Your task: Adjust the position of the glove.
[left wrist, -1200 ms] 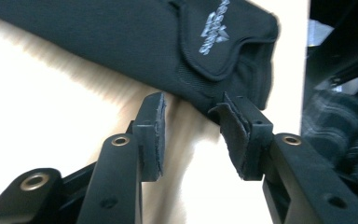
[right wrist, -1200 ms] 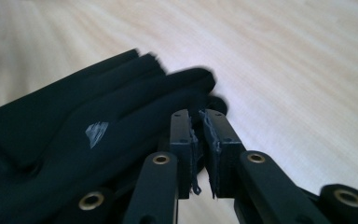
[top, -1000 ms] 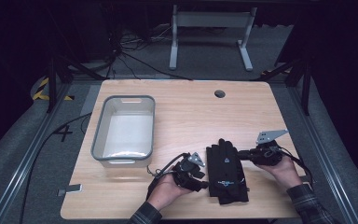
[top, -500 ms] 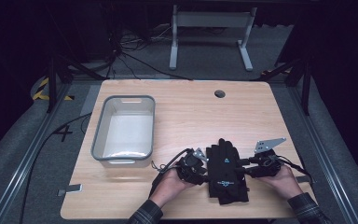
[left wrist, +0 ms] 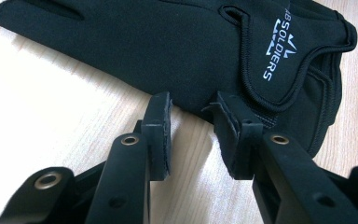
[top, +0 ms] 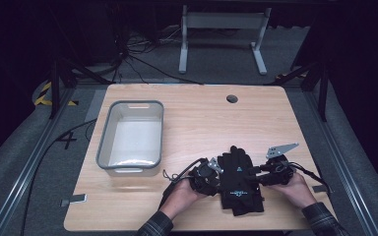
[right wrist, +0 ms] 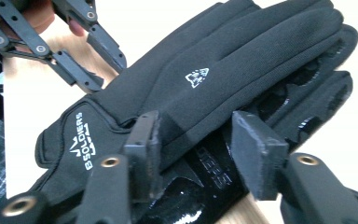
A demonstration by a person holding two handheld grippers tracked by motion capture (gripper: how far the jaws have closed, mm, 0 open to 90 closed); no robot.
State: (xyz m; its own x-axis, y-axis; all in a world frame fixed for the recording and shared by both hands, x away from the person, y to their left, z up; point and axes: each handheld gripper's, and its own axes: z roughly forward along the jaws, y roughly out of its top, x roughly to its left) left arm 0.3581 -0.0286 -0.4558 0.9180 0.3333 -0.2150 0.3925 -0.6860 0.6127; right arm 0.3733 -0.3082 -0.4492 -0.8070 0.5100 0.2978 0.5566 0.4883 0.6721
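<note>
In the high view the left gripper [top: 215,173] and right gripper [top: 257,173] are small and dark against the black gloves [top: 239,183]; can't tell whether the pads touch the fabric. Forearms are cut off by the bottom edge. In the left gripper view the glove [left wrist: 177,51] runs off the top and right edges. In the right gripper view the lower glove [right wrist: 307,107] is mostly hidden under the top glove [right wrist: 223,65]. Tub [top: 130,140] contents too pale to tell.
</note>
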